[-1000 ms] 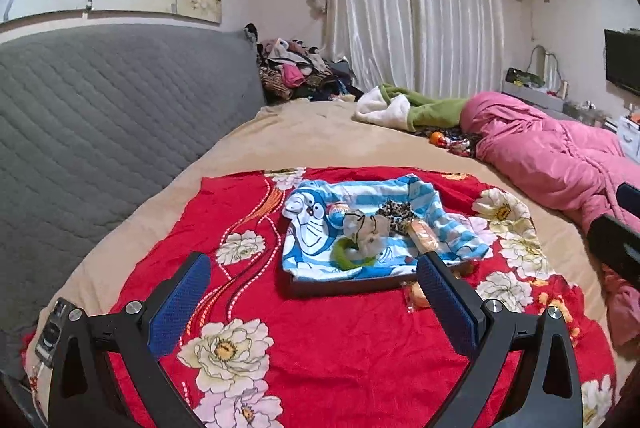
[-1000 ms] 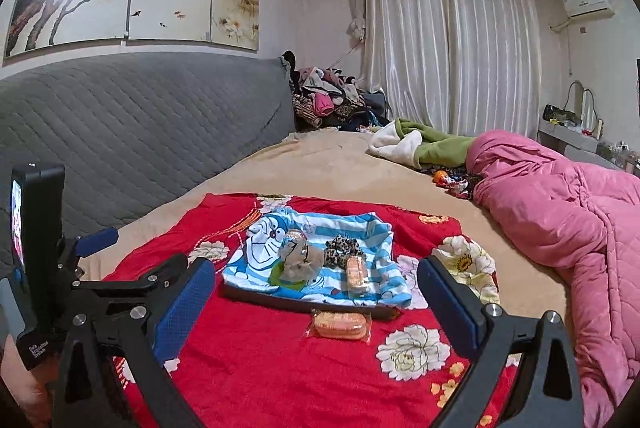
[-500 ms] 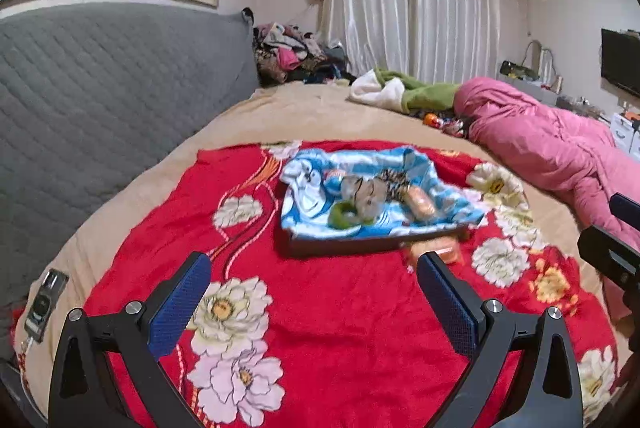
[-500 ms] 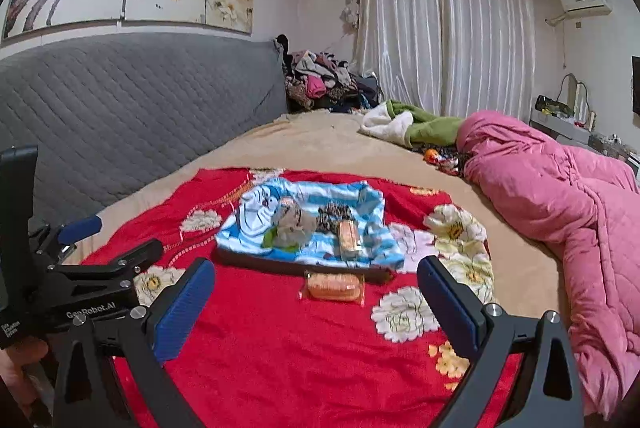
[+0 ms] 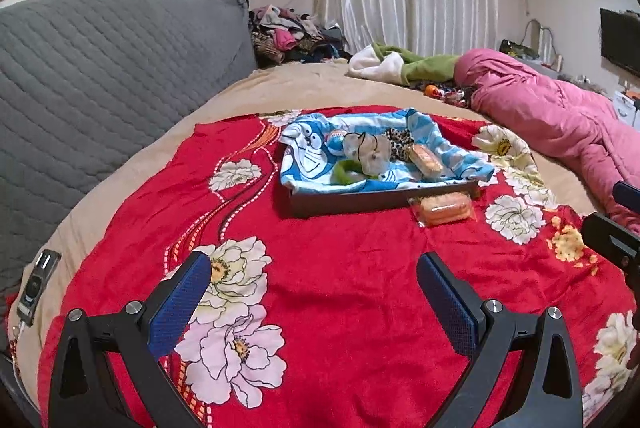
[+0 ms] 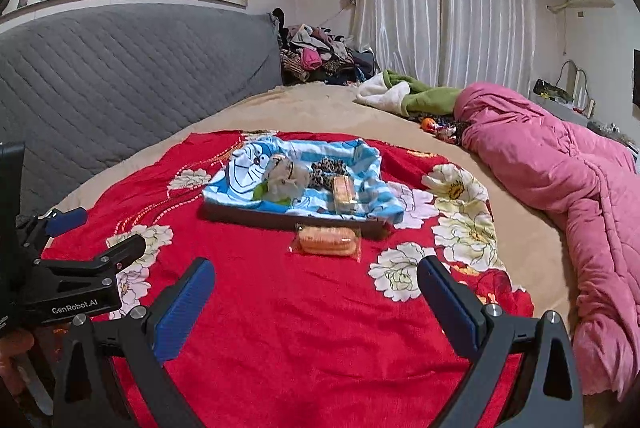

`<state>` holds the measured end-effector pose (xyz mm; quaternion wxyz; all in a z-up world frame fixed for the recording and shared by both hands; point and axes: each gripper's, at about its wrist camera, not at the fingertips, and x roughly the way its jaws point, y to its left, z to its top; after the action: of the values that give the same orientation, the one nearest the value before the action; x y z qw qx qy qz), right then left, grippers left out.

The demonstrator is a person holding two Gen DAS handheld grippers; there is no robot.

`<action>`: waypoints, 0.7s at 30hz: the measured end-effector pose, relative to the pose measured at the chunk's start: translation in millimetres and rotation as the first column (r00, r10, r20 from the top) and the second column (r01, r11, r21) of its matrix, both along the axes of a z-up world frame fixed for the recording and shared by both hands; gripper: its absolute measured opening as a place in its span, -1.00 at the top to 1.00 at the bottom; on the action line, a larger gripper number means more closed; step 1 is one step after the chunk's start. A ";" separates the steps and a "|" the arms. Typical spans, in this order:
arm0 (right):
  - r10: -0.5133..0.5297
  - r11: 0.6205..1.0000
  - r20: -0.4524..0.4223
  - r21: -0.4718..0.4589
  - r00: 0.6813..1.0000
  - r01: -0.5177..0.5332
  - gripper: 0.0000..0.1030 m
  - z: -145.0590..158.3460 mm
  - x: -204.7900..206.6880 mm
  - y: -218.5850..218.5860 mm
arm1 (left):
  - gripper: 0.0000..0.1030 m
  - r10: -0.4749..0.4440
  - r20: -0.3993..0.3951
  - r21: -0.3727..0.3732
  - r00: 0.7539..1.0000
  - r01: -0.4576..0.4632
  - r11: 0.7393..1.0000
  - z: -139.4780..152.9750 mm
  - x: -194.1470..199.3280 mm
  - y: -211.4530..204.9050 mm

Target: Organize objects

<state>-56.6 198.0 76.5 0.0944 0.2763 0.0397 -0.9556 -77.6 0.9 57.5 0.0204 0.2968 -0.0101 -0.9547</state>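
A dark tray (image 5: 372, 201) (image 6: 256, 218) lined with a blue striped cartoon cloth (image 5: 308, 155) (image 6: 248, 167) sits on a red flowered blanket (image 5: 320, 288) (image 6: 300, 328). Inside lie a grey plush toy (image 5: 370, 151) (image 6: 286, 177), a leopard-print piece (image 5: 400, 139) (image 6: 330, 169), a green item (image 5: 346, 171) and a wrapped snack (image 5: 426, 157) (image 6: 344, 193). Another wrapped orange snack (image 5: 444, 207) (image 6: 326, 242) rests on the blanket just in front of the tray. My left gripper (image 5: 314, 292) and right gripper (image 6: 316, 290) both hover open and empty, well short of the tray.
A grey quilted headboard (image 5: 100, 87) runs along the left. A pink duvet (image 5: 560, 123) (image 6: 560, 179) is heaped on the right, with green and white fabric (image 5: 400, 65) and a clothes pile (image 5: 288, 35) beyond. A remote (image 5: 38, 286) lies at the left bed edge.
Both grippers have drawn back from the tray and tilted downward, so it sits farther away in both views. Both stay open; nothing was picked up.
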 end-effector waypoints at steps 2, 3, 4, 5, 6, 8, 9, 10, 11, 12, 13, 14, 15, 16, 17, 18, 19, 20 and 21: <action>-0.005 1.000 0.002 -0.003 1.000 0.005 -0.98 -2.4 -1.3 2.6 | -0.99 -0.005 -0.002 0.003 1.000 0.005 1.000 -2.4 -0.9 0.3; -0.008 1.000 0.003 -0.007 1.000 0.008 -0.98 -4.2 -1.8 4.1 | -0.99 -0.004 0.003 0.001 1.000 0.004 1.000 -3.8 -1.9 0.8; -0.008 1.000 0.006 -0.010 1.000 0.008 -0.98 -5.4 -2.2 4.8 | -0.99 -0.007 0.008 -0.002 1.000 0.007 1.000 -5.8 -3.1 1.8; -0.010 1.000 0.006 -0.012 1.000 0.010 -0.98 -6.7 -3.0 5.5 | -0.99 -0.010 0.011 -0.003 1.000 0.010 1.000 -7.1 -3.6 2.0; -0.014 1.000 0.003 -0.011 1.000 0.014 -0.98 -8.3 -3.4 6.1 | -0.99 -0.011 0.017 -0.005 1.000 0.011 1.000 -8.8 -4.8 2.3; -0.014 1.000 0.004 0.001 1.000 0.014 -0.98 -12.0 -4.9 5.0 | -0.99 -0.012 0.022 -0.011 1.000 0.012 1.000 -12.7 -6.7 3.2; -0.014 1.000 0.007 0.008 1.000 0.014 -0.98 -14.6 -6.6 4.4 | -0.99 -0.012 0.023 -0.011 1.000 0.012 1.000 -14.5 -7.3 3.2; -0.013 1.000 0.010 0.011 1.000 0.013 -0.98 -16.7 -7.5 4.7 | -0.99 -0.011 0.028 -0.011 1.000 0.011 1.000 -17.0 -8.8 3.1; -0.013 1.000 0.016 0.013 1.000 0.013 -0.98 -19.6 -8.6 4.4 | -0.99 -0.010 0.030 -0.008 0.999 0.011 1.000 -18.9 -9.8 2.3; -0.013 1.000 0.018 0.014 1.000 0.013 -0.98 -21.7 -9.9 4.6 | -0.99 -0.009 0.032 -0.011 0.999 0.009 1.000 -21.6 -10.8 2.4; -0.014 1.000 0.022 0.014 1.000 0.013 -0.98 -24.1 -11.3 5.2 | -0.99 -0.004 0.034 -0.022 0.999 0.005 1.000 -25.4 -12.4 2.8; -0.013 1.000 0.030 0.014 0.999 0.013 -0.98 -27.5 -12.9 5.5 | -0.99 -0.004 0.035 -0.024 0.999 0.005 1.000 -27.3 -13.6 2.5; -0.013 1.000 0.034 0.015 0.999 0.012 -0.98 -29.8 -13.6 5.5 | -0.99 -0.006 0.044 -0.022 0.999 0.007 1.000 -31.8 -15.5 2.2; -0.016 1.000 0.041 0.018 0.999 0.015 -0.98 -33.1 -15.0 5.5 | -0.99 -0.007 0.050 -0.018 0.999 0.008 1.000 -34.4 -16.4 1.1; -0.018 1.000 0.047 0.020 0.999 0.017 -0.98 -36.3 -16.4 6.0 | -0.99 -0.010 0.053 -0.010 0.999 0.010 1.000 -37.3 -17.3 0.0; -0.018 1.000 0.054 0.020 0.998 0.017 -0.98 -39.7 -17.7 6.5 | -0.99 -0.011 0.060 -0.002 0.998 0.011 1.000 -40.6 -18.7 -0.8; -0.019 1.000 0.062 0.019 0.998 0.018 -0.98 -43.4 -18.9 7.1 | -0.99 -0.013 0.069 0.010 0.998 0.012 1.000 -44.6 -20.3 -2.1; -0.021 1.000 0.071 0.021 0.997 0.020 -0.98 -47.9 -20.4 7.9 | -0.99 -0.015 0.077 0.017 0.997 0.014 1.000 -48.0 -21.4 -2.9; -0.023 1.000 0.080 0.021 0.997 0.021 -0.98 -52.0 -21.6 9.1 | -0.99 -0.017 0.082 0.021 0.996 0.015 1.000 -51.7 -22.6 -3.5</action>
<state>-78.3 207.2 24.4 0.0825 0.3157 0.0427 -0.9443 -100.2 -2.6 5.9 0.0093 0.3360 -0.0035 -0.9418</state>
